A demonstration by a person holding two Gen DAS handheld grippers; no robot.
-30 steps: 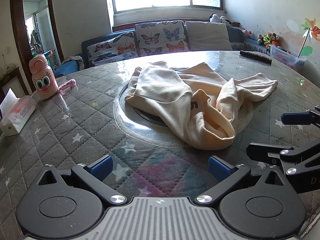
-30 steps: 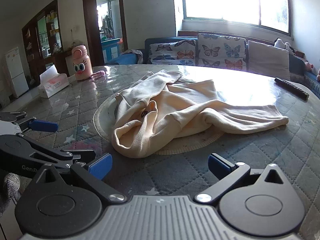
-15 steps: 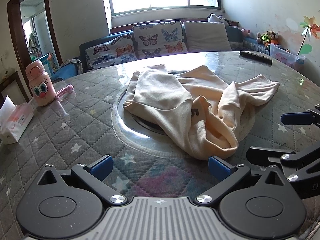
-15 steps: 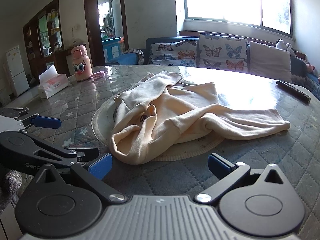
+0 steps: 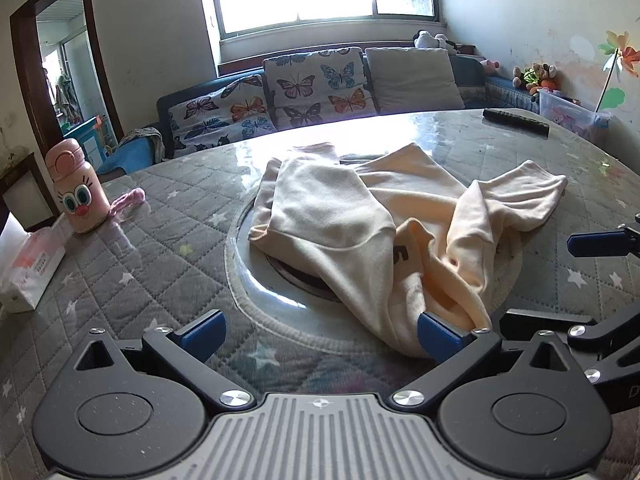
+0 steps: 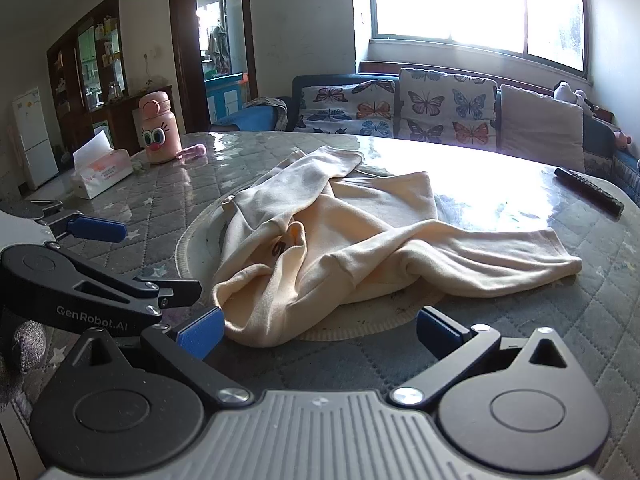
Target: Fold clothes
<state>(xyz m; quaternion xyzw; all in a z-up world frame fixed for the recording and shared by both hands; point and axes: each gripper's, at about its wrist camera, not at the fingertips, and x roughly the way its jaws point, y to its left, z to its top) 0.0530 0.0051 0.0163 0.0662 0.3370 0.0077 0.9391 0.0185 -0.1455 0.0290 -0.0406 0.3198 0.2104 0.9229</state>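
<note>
A crumpled cream garment [image 5: 340, 216] [image 6: 360, 232] lies in a heap on the quilted table, over a round glass turntable [image 5: 260, 280]. A dark printed mark shows in its folds. My left gripper [image 5: 320, 332] is open at the garment's near edge, and its right fingertip [image 5: 438, 334] is up against the nearest fold. My right gripper [image 6: 320, 328] is open too, with its left fingertip [image 6: 200, 330] beside the same near fold. Each gripper shows in the other's view: the right gripper [image 5: 564, 278] at the right edge, the left gripper [image 6: 138, 260] at the left edge.
A pink cartoon bottle [image 5: 78, 192] [image 6: 158, 128] and a tissue box [image 5: 28, 264] [image 6: 102, 172] stand at the table's left. A black remote [image 5: 516, 120] [image 6: 590, 190] lies far right. A sofa with butterfly cushions [image 5: 312, 92] sits behind the table.
Both grippers have moved forward and closed in on the garment's near fold. The garment itself has not moved, and both grippers stay open.
</note>
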